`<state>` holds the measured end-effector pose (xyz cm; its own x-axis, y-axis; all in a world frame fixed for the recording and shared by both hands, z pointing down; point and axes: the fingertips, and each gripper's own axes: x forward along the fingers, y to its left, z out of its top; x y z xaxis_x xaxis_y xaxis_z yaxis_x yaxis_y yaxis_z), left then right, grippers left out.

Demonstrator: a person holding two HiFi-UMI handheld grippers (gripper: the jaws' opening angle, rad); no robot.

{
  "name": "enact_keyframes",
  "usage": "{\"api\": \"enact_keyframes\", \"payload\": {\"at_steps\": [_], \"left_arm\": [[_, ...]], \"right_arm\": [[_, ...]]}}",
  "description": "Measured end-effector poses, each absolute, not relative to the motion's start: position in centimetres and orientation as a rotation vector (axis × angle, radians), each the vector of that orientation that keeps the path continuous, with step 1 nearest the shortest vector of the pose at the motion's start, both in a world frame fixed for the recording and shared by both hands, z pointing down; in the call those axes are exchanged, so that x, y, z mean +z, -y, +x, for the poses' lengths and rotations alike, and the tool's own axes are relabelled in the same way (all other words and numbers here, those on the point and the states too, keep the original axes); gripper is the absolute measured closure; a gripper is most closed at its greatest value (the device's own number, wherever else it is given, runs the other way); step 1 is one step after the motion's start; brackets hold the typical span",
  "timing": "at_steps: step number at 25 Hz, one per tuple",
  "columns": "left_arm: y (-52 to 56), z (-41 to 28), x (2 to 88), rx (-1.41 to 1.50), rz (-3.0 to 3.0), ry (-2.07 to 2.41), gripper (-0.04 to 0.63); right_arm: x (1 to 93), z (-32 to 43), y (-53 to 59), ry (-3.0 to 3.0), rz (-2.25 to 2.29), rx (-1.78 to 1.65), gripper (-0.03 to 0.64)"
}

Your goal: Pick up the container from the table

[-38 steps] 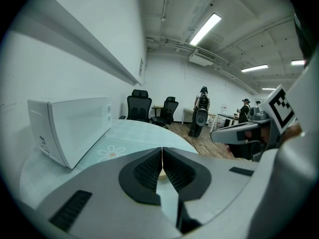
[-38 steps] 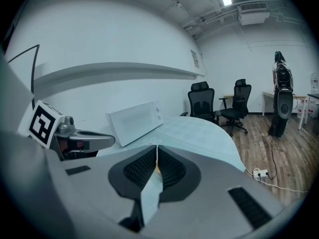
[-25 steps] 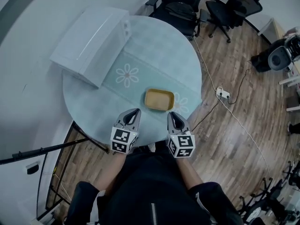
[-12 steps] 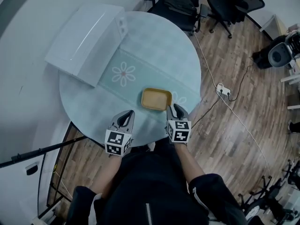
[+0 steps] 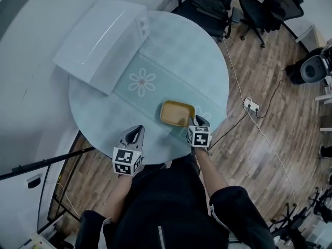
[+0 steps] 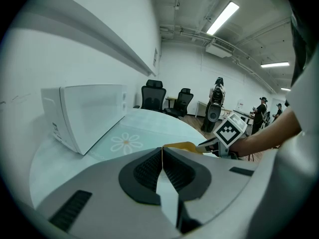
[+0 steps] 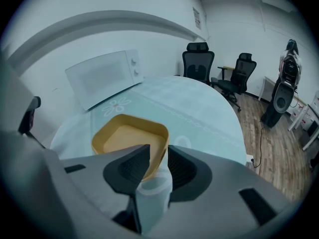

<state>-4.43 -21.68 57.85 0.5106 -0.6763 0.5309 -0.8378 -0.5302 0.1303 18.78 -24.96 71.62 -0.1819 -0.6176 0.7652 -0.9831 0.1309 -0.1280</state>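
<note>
Now my part-open right gripper (image 7: 158, 156) straddles the near rim of the shallow yellow plastic container (image 7: 130, 138), centre frame, which I judge light, stiff and slick; left gripper (image 6: 162, 151) closed, empty.

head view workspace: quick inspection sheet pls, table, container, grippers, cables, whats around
surface: round table under a pale teal daisy-print cloth
job's things: yellow rectangular plastic container, empty, near the table's front edge
clutter: white microwave oven at the far left edge
grippers: right gripper jaws apart, straddling the container's near rim; left gripper jaws together, empty
cables: white power strip on the floor
surroundings: wooden floor, black office chairs
</note>
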Motion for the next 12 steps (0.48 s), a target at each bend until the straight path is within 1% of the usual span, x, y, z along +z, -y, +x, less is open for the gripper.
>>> {"api": "enact_keyframes", "payload": {"at_steps": [7, 12], "left_arm": [[22.0, -4.4, 58.5, 0.61, 2.364, 1.261, 0.579], [22.1, -4.4, 58.7, 0.614, 2.364, 1.259, 0.579]], "right_arm": [[74.0, 19.1, 25.2, 1.785, 1.531, 1.032, 0.511], [74.7, 18.9, 25.3, 1.761, 1.527, 1.065, 0.522]]}}
